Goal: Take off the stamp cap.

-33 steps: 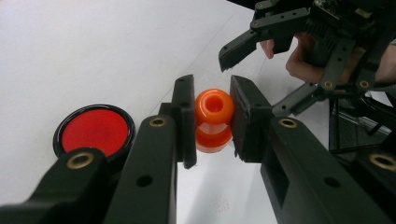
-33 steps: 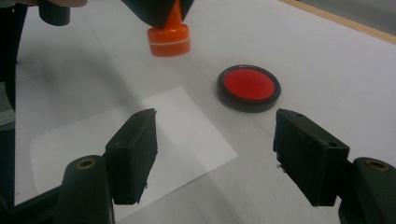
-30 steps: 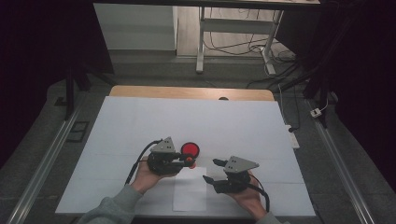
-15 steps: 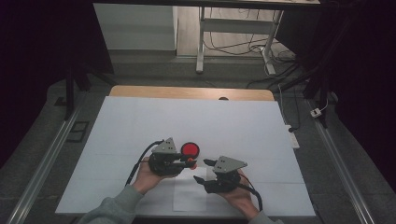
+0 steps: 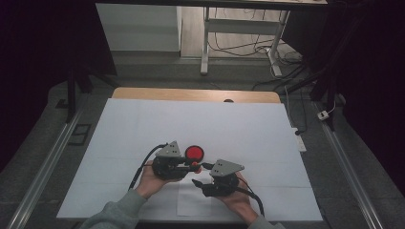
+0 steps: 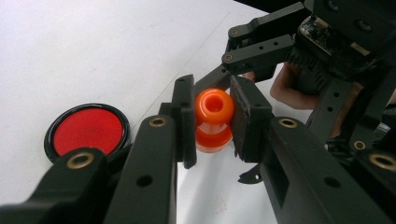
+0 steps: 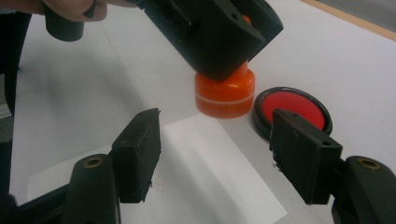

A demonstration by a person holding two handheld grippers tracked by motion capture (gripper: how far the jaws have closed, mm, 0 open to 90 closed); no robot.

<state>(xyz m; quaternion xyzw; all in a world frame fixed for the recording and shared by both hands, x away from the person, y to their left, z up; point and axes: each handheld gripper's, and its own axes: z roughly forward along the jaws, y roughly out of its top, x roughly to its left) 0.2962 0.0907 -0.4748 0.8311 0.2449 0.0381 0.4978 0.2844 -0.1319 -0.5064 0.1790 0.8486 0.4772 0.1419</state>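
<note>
An orange stamp-like piece with a knob top and a wider round base stands upright on the white table. My left gripper is shut on its knob; in the high view it sits at mid-table. Just beyond lies a red disc in a black rim, also visible beside the base. My right gripper is open and its jaws have just been closing. Nothing is between them, and the orange piece stands a little ahead of their tips. In the high view it faces the left gripper closely.
A small white paper sheet lies flat under the right gripper, near the table's front edge. The table is covered in white, with a wooden strip at its far edge. Metal rails run along both sides.
The right gripper has slid left toward the left gripper and the orange piece, and its jaws have narrowed a little. The left gripper and the red disc have stayed put.
</note>
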